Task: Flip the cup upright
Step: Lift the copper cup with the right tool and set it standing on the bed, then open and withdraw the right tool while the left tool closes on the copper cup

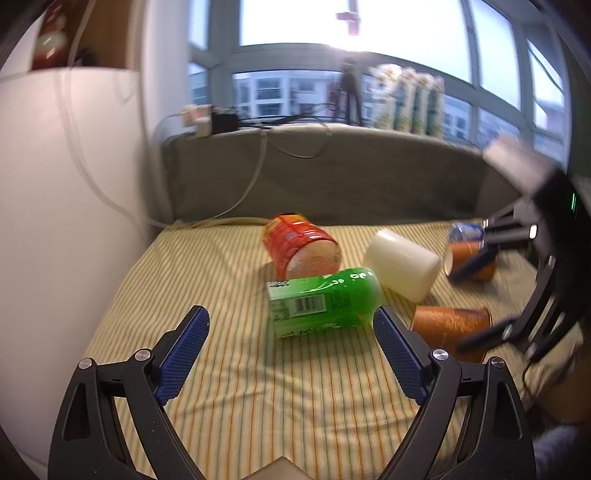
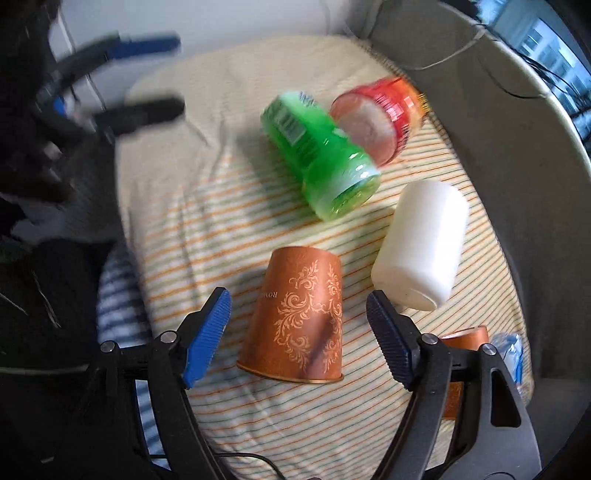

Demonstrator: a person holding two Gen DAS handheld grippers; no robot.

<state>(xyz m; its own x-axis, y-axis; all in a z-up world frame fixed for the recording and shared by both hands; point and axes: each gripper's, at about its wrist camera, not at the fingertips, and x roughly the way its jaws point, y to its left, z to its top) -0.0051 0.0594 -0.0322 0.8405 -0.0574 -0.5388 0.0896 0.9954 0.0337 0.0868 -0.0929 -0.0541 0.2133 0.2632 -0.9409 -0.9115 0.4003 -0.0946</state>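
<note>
Right tool [image 2: 297, 325] agape — copper cup [image 2: 299, 317] between its fingers

daylight from the window [image 1: 406, 29] far beyond the left fingers [image 1: 188, 347], blown out white there. soft shadows fall toward the camera under the green bottle [image 1: 325, 302] between those fingers. right view motion-blurred: green bottle and red can [image 2: 380, 118] ahead of the right fingers [image 2: 207, 339] smeared. fisheye bends edges, corners dark.

Both grippers have black angular frames with silver screws, and fingers [image 1: 184, 354] faced with ribbed blue pads
</note>
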